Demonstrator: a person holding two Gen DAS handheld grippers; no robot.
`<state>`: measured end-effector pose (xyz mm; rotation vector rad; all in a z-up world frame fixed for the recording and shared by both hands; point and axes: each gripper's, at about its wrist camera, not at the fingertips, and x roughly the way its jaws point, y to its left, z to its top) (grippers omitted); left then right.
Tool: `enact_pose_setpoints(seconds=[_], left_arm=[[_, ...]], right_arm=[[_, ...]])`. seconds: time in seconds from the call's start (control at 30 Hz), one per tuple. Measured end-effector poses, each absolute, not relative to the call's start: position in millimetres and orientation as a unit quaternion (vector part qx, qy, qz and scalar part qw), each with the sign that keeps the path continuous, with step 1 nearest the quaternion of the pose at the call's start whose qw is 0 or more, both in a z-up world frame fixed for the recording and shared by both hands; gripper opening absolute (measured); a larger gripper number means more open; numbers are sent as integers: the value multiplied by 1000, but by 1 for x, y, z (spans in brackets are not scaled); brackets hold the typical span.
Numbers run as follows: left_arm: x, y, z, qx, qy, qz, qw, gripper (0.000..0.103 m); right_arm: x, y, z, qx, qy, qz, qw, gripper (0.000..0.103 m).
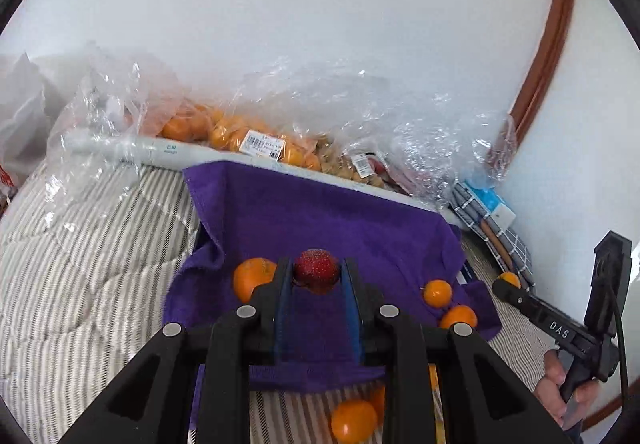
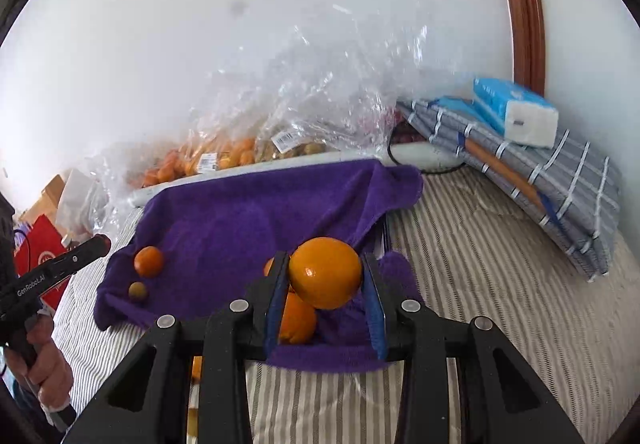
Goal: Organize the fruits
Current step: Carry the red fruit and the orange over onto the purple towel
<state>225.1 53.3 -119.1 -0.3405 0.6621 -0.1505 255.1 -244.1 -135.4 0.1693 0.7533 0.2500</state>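
Left gripper (image 1: 317, 276): jaws clamped on a round, speckled dark-red fruit (image 1: 317, 269), held above the crumpled purple towel (image 1: 320, 216).
Right gripper (image 2: 325, 276): jaws clamped on a glossy orange citrus fruit (image 2: 325, 272), over the towel's near right part.
Left view only: loose small oranges (image 1: 437, 292) at the towel's right edge.
Right view only: blue-and-white tissue pack (image 2: 516, 112) on folded grey checked cloth (image 2: 560, 180), far right.
Hard to make out: fruit inside clear plastic bags (image 1: 248, 124) along the far wall.
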Motion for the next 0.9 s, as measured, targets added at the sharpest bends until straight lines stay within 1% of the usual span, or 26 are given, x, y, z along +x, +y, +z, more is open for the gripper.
enact_pose_setpoints(seconds=[0.17, 0.4, 0.63, 0.9], left_arm=[[232, 49, -142, -181, 338, -81, 920, 23], [229, 36, -151, -148, 363, -92, 915, 23], [232, 30, -156, -131, 379, -91, 912, 23], [234, 27, -158, -109, 378, -79, 916, 23]], right_arm=[[267, -243, -162, 97, 390, 121, 908, 35], [267, -241, -169, 110, 395, 121, 904, 35], [267, -237, -171, 93, 391, 107, 909, 36], [262, -237, -170, 90, 381, 105, 914, 36]])
